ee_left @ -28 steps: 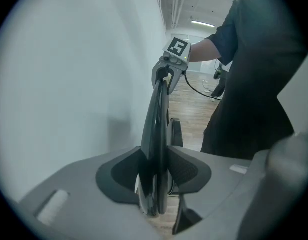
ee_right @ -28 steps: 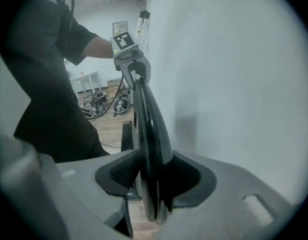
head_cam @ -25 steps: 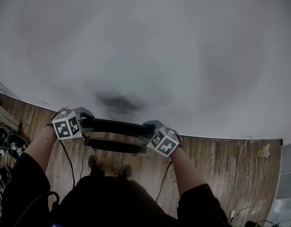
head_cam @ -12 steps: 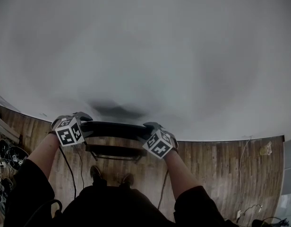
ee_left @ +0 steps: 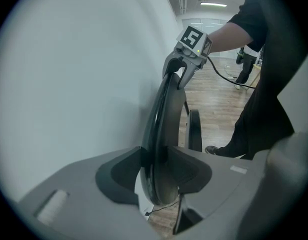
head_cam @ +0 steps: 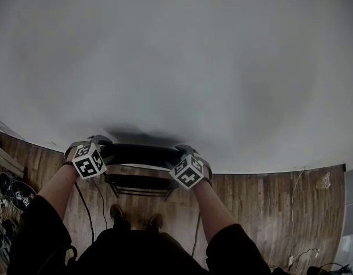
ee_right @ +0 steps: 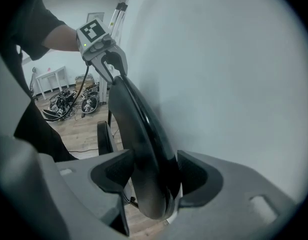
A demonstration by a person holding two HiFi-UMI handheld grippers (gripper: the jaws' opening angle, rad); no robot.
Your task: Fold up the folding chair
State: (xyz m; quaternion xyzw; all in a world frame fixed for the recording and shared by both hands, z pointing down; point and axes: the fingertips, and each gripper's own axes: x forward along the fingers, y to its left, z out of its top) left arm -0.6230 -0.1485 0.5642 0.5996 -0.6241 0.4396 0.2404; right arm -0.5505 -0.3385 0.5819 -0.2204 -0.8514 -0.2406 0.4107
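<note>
The black folding chair, folded flat, stands on the wood floor against the white wall [head_cam: 176, 67]. Its backrest top [head_cam: 139, 153] runs between my two grippers. My left gripper [head_cam: 106, 150] is shut on the backrest's left end; in the left gripper view the dark edge [ee_left: 166, 114] sits pressed between both pads of that gripper [ee_left: 161, 176]. My right gripper [head_cam: 177, 155] is at the right end, its jaws opening. There the backrest [ee_right: 134, 114] still fills the gap of the right gripper [ee_right: 154, 179], and both pads look to touch it. The seat [head_cam: 139, 182] hangs below.
The person's shoes [head_cam: 116, 213] stand just behind the chair. Cables and round black gear [head_cam: 7, 182] lie on the floor at left. A stepladder [ee_right: 116, 19] and a small white table [ee_right: 51, 76] stand further along the wall.
Both grippers and the chair's backrest have moved forward toward the wall, and the backrest now lies close against it. Both grippers remain at its two ends.
</note>
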